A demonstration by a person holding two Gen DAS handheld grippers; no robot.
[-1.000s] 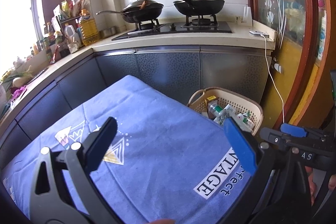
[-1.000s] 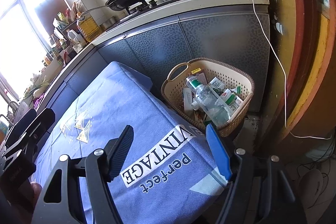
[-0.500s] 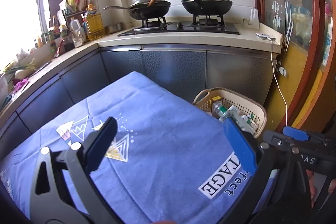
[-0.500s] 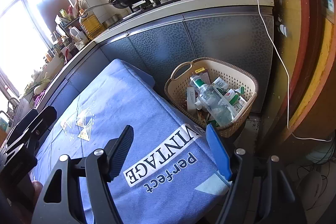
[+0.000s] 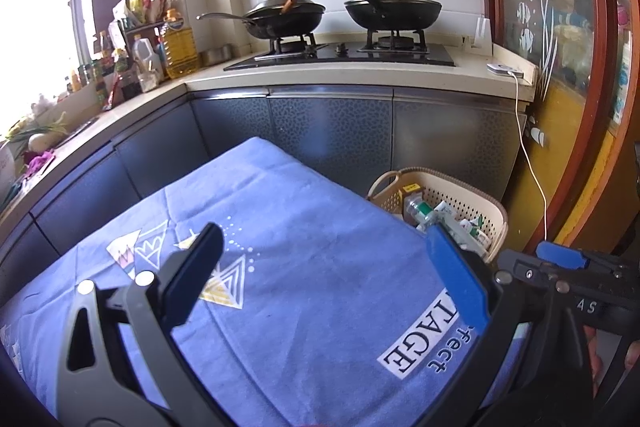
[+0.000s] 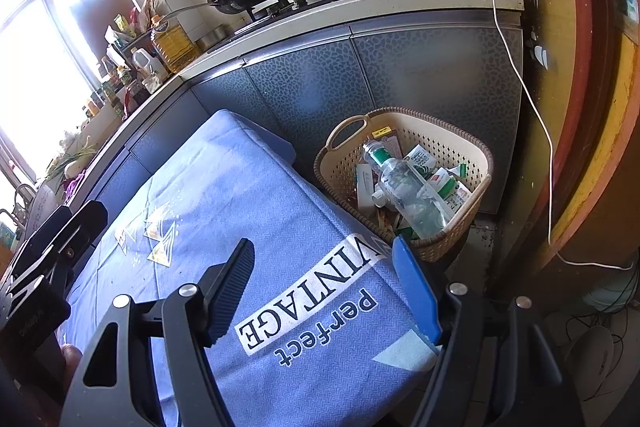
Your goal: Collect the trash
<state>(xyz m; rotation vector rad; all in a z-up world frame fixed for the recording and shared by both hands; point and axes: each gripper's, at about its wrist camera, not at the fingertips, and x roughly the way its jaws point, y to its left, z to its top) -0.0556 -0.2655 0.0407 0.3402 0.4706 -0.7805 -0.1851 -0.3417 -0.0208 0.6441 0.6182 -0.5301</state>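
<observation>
A beige woven basket (image 6: 448,247) stands on the floor against the grey cabinets, right of the table. It holds a clear plastic bottle (image 6: 408,191) with a green cap, cartons and other trash. The basket also shows in the left wrist view (image 5: 494,215). My left gripper (image 5: 324,275) is open and empty above the blue cloth (image 5: 288,227) on the table. My right gripper (image 6: 326,287) is open and empty above the cloth's near right corner (image 6: 312,303), short of the basket. No loose trash shows on the cloth.
Kitchen counter (image 5: 360,75) behind with two black pans (image 5: 288,15) on a gas hob, oil bottles (image 5: 178,43) at left. A white cable (image 6: 532,99) hangs from the counter's right end beside a red-framed glass door (image 5: 568,67). More cables lie on the floor (image 6: 600,315).
Both views have tilted up and drawn back slightly; the counter and basket sit lower in frame. Both grippers stay open and empty.
</observation>
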